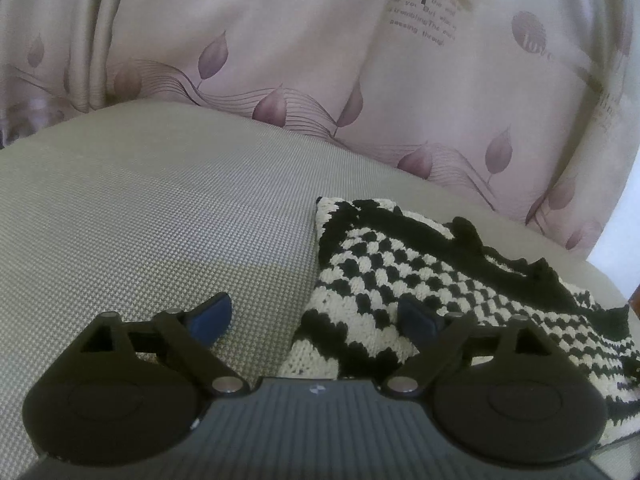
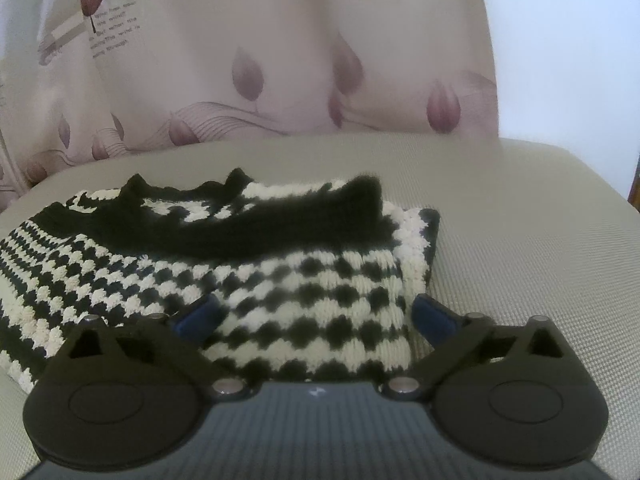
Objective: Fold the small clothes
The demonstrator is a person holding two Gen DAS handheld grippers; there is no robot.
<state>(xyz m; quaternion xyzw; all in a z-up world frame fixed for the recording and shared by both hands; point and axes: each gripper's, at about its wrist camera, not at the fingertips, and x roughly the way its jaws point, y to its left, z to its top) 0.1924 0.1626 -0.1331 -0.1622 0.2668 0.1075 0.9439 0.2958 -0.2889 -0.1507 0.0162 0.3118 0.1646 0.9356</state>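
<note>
Curtain (image 1: 280,40) print reads "R", "love"; knit sweater (image 2: 240,272) long axis 9-to-3; left gripper (image 1: 316,322), right gripper (image 2: 316,318) spread wide, holding nothing

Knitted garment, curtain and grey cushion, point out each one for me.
knitted garment (image 2: 304,280), right wrist view, on its checkered folded layer.
curtain (image 1: 280,40), left wrist view, on a plain pink stretch.
grey cushion (image 1: 160,220), left wrist view, on bare woven surface.
</note>
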